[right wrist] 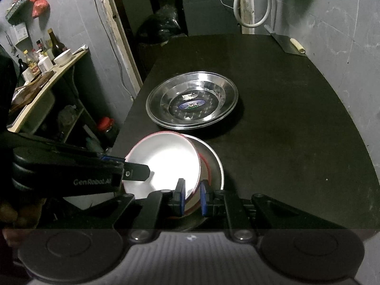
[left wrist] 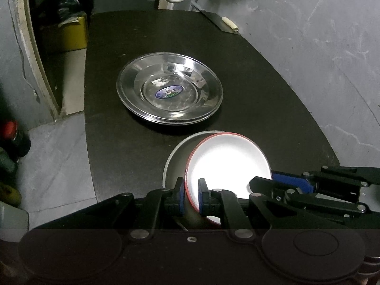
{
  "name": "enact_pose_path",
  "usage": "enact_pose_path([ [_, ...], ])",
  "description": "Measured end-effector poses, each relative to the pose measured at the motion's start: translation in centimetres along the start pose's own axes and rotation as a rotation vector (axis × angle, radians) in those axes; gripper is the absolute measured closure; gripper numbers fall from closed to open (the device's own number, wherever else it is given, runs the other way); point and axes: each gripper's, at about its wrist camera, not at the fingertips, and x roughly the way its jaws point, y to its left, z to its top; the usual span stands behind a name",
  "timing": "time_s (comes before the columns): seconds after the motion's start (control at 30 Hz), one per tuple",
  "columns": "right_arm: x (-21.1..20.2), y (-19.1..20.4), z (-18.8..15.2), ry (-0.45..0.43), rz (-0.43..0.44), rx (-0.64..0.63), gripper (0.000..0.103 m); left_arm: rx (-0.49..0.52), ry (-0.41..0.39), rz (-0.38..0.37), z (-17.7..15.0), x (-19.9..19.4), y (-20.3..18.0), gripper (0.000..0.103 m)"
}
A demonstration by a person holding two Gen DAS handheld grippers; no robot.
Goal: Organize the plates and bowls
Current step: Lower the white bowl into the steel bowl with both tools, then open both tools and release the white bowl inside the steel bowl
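A white bowl with a red rim [left wrist: 228,163] [right wrist: 163,159] sits tilted inside a steel bowl [left wrist: 174,161] [right wrist: 215,161] on the black table. My left gripper [left wrist: 191,196] is shut on the red-rimmed bowl's near left rim. My right gripper [right wrist: 192,196] is shut on the same bowl's near right rim; it also shows in the left wrist view [left wrist: 280,185], as the left one does in the right wrist view [right wrist: 133,171]. A stack of steel plates [left wrist: 169,87] [right wrist: 192,99] lies further back on the table.
The black table [left wrist: 261,95] [right wrist: 285,118] runs along a grey wall on the right. A cleaver [left wrist: 224,23] [right wrist: 289,44] lies at its far right corner. A yellow bin [left wrist: 71,33] stands left of the table. A shelf with bottles [right wrist: 42,57] is at far left.
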Motion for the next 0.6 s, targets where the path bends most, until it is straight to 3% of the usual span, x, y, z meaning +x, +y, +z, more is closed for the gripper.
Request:
enact_pose_path([
  [0.37,0.1,-0.1,0.1,0.010,-0.008,0.008,0.083,0.003,-0.002,-0.005,0.2,-0.1,-0.1,0.086],
  [0.57,-0.3,0.3,0.1,-0.005,-0.009,-0.008,0.075,-0.019,-0.050,-0.025,0.4,-1.2,0.5,0.064],
  [0.6,-0.4,0.4,0.1,-0.008,-0.006,-0.008,0.071,-0.024,-0.065,-0.029,0.4,-1.5,0.7,0.054],
])
